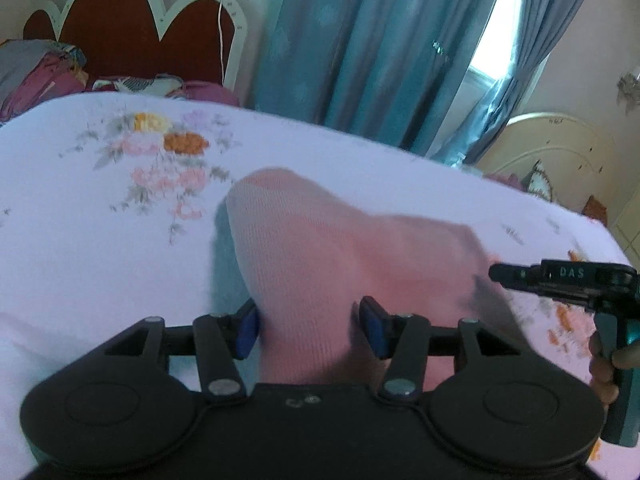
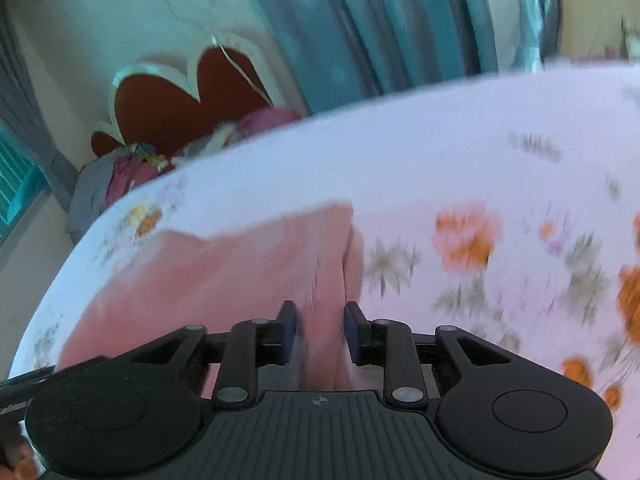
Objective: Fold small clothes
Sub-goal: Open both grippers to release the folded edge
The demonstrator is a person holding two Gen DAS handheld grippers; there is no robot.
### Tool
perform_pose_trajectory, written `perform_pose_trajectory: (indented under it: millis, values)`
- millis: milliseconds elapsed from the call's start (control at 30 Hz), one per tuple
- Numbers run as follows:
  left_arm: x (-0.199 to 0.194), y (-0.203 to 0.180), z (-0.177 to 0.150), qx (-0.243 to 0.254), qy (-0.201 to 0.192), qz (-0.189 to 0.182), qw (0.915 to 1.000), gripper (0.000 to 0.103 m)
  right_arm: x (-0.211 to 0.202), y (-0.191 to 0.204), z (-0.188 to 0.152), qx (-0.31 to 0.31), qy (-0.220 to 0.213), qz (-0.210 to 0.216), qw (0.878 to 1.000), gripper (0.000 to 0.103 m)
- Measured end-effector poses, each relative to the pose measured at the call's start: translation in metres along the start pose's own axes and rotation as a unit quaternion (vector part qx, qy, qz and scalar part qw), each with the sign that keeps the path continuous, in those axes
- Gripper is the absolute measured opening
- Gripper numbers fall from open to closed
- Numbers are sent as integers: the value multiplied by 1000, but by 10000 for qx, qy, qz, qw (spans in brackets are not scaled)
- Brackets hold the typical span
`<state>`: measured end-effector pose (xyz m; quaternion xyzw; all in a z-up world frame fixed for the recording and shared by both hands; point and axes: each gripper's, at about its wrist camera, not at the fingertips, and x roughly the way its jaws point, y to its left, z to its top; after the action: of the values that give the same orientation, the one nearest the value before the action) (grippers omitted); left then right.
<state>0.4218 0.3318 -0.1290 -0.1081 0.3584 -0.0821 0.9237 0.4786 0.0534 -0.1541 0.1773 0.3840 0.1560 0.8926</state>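
A: Where was the garment?
B: On the floral bedsheet [image 1: 100, 248] lay the pink garment [image 1: 320, 256], reaching back between both grippers.
A: And their grip?
B: The left gripper [image 1: 308, 330] stood spread around it; the right gripper [image 2: 320, 332] pinched a fold.

You are working in a bedroom of a home. The surface in front of you is a bed covered with a white floral bedsheet [image 1: 120, 240], printed with pink, orange and lilac flowers. Behind it stands a scalloped headboard [image 1: 132, 28] with dark red panels and a pale frame, and rumpled bedding [image 1: 40, 72] in purple and grey lies piled against it. Long teal curtains [image 1: 360, 40] hang beside the bed, with bright daylight showing through a gap at the window [image 1: 492, 32]. A second, cream-coloured headboard [image 1: 560, 148] shows at the far right of your left wrist view.
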Motion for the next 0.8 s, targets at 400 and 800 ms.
perform_pose_trajectory:
  millis: [400, 800]
  values:
    - [5, -20, 30, 315, -357, -162, 9987, 47, 15, 33, 16, -367, -47, 120, 9992, 26]
    - [99, -17, 48, 95, 212, -25, 9997, 49, 82, 52, 24, -436, 232, -49, 9988, 26]
